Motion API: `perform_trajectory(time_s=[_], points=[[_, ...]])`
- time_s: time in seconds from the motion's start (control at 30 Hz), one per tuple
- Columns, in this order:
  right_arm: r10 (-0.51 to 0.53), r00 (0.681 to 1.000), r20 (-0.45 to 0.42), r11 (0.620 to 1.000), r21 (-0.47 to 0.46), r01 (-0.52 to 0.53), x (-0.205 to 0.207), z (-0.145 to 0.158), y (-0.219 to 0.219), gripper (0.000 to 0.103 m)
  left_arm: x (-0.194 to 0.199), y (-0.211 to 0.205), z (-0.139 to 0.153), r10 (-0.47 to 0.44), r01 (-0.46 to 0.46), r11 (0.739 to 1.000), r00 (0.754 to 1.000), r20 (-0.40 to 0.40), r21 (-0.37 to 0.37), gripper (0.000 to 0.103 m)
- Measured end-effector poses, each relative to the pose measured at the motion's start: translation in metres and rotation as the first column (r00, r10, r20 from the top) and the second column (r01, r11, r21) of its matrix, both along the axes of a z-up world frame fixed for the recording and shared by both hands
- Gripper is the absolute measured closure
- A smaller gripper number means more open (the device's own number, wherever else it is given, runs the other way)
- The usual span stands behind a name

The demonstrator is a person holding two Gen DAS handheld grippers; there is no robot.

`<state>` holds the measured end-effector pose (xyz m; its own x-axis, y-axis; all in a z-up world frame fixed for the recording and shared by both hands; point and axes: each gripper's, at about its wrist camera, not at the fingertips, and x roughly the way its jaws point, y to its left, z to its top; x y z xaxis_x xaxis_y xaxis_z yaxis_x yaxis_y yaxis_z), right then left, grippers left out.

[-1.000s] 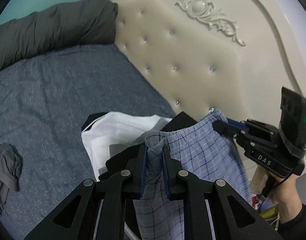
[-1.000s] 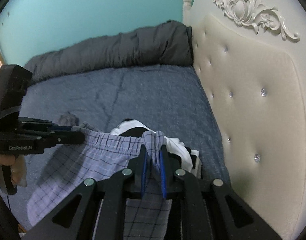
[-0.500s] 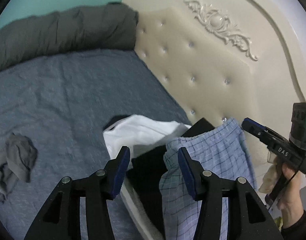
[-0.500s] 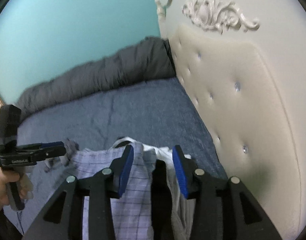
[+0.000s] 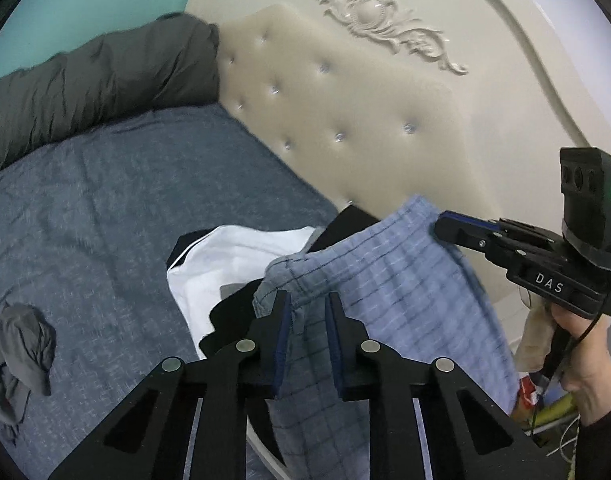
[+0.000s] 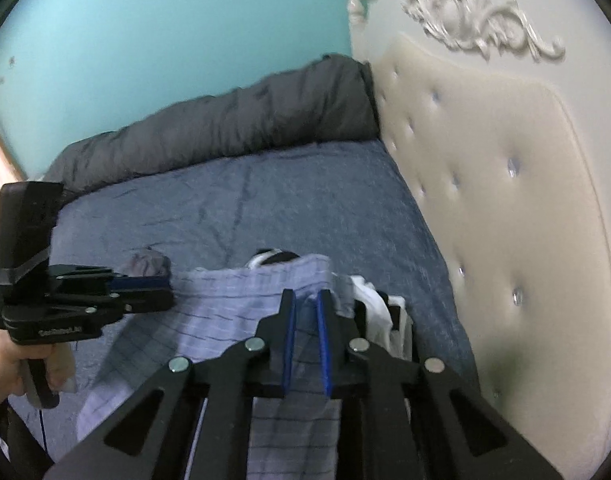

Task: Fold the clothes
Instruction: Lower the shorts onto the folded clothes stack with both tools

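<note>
Blue plaid shorts [image 5: 405,300] hang by their waistband between my two grippers, above the bed corner near the headboard. The left gripper [image 5: 307,312] is shut on a bunched fold of the waistband. In the right wrist view it [image 6: 165,290] pinches the left edge of the shorts [image 6: 225,320]. The right gripper [image 6: 305,308] is shut on the other part of the waistband. Seen from the left wrist view, it [image 5: 441,226] clamps the far right corner. Beneath the shorts lie a white garment [image 5: 233,256] and a black garment [image 5: 233,312].
A blue-grey bedsheet [image 5: 125,200] covers the bed. A crumpled grey garment [image 5: 21,344] lies at its left. A rolled dark grey duvet [image 5: 97,80] runs along the far side. The cream tufted headboard [image 5: 365,120] stands close on the right.
A second ago both grippers held the waistband. Half a second ago both stood open with the shorts loose. Now both have closed on the waistband again and hold it spread.
</note>
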<state>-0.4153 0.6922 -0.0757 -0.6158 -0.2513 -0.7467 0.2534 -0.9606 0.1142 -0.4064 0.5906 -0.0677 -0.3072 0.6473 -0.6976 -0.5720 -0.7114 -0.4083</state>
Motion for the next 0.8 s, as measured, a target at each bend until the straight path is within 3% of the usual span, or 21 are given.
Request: perform_trajectory(time_s=[0.27,0.8], points=[[-0.071,0.995,0.069,0.997,-0.012,0.072,-0.005,-0.022,0.019,0.094,-0.006,0.002,-0.012,0.011,-0.011,1.000,1.000,0.013,-0.013,0.090],[-0.114,0.993,-0.029,0.989,-0.098,0.111,0.047,0.019,0.038,0.094,0.032,-0.020,0.027,0.062,-0.064,0.997,0.997,-0.044,-0.039,0.090]])
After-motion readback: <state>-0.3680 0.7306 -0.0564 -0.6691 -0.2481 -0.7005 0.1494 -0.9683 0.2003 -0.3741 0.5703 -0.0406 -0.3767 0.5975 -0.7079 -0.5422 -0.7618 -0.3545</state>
